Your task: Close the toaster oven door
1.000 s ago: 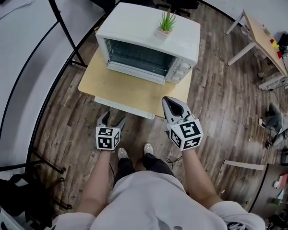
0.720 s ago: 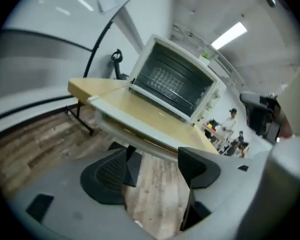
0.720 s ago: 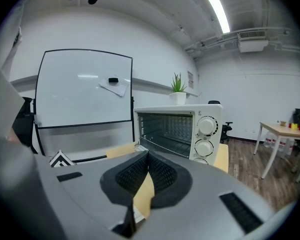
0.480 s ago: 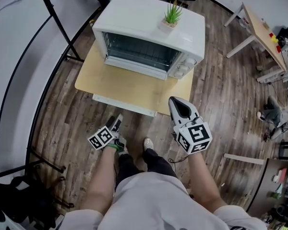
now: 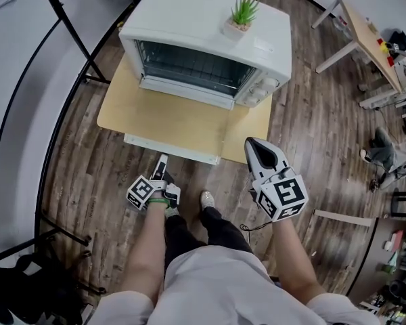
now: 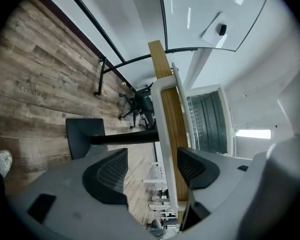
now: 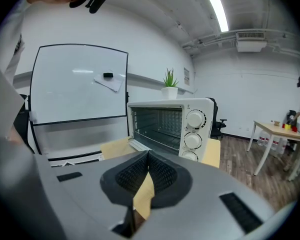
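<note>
Here, the white box-shaped toaster oven (image 5: 210, 26) is seen at the back of a light wooden worktop (image 5: 169, 124), its glass-and-white door (image 5: 183, 91) open and dropped forward at the oven's lower front, so that the wire rack inside is exposed. A small green potted plant (image 5: 242, 15) is carried on the oven's roof.

Both tools are held in front of the oven, off the worktop's near edge and well apart from the door. The left hand-held gripper (image 5: 161, 164), low and turned on its side, is shown with its jaws apart and nothing between them. Only the worktop's edge is seen beyond them. The right hand-held gripper (image 5: 252, 143), pointed at the oven's three-knob side, is shown with its jaws pressed together and empty.

The closing itself appears not yet begun. It would probably be done best if one hand-held gripper were brought under the door's free front edge near its middle. The door could then be lifted in an arc about its bottom hinge until it sits flush. A gentle, steady push is advised, since a light oven may be shoved backward and the plant shaken loose.
</note>
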Demonstrator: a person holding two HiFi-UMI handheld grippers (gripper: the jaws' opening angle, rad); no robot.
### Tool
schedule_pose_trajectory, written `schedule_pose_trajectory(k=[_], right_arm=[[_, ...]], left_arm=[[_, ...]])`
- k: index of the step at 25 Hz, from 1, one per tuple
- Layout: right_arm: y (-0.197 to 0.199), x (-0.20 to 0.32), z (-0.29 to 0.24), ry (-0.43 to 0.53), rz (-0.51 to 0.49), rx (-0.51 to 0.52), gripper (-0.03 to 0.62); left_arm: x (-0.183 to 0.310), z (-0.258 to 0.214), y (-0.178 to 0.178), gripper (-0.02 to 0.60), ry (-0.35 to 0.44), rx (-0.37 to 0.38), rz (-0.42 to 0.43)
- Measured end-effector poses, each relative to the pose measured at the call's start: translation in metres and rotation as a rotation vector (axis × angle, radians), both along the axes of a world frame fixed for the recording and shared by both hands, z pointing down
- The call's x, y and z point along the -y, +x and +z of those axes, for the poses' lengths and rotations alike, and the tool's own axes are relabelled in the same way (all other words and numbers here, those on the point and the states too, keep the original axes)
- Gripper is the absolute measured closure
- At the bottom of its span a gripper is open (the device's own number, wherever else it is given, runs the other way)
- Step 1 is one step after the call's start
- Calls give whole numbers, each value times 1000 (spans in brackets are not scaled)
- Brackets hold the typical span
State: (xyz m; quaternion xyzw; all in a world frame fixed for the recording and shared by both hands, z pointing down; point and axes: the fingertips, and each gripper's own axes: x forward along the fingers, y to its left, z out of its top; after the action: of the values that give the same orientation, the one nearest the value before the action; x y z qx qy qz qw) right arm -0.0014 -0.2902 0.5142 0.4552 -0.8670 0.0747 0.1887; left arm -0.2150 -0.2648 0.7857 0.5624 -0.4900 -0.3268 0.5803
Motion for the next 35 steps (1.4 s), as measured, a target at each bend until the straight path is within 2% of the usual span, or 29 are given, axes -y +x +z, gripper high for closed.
schedule_pose_trajectory(k=[6, 9, 13, 16, 25, 35], right_arm=[[8, 2, 4, -9, 9, -17, 592], [14, 2, 5, -12, 15, -26, 592], [22, 1, 5, -13, 32, -29, 592], [21, 2, 1, -7, 30, -25, 592], [5, 2, -14, 30, 6, 24, 593], [-15, 7, -40, 82, -25, 96, 592]], left_arm=[[14, 3, 2, 287, 24, -60, -42], [23, -2, 0, 358, 55, -74, -64], [28, -11, 3, 407, 110, -114, -72], [30, -20, 5, 509, 144, -140, -70], [23, -33, 3, 515, 73, -126, -53], [21, -85, 0, 518, 137, -150, -57]])
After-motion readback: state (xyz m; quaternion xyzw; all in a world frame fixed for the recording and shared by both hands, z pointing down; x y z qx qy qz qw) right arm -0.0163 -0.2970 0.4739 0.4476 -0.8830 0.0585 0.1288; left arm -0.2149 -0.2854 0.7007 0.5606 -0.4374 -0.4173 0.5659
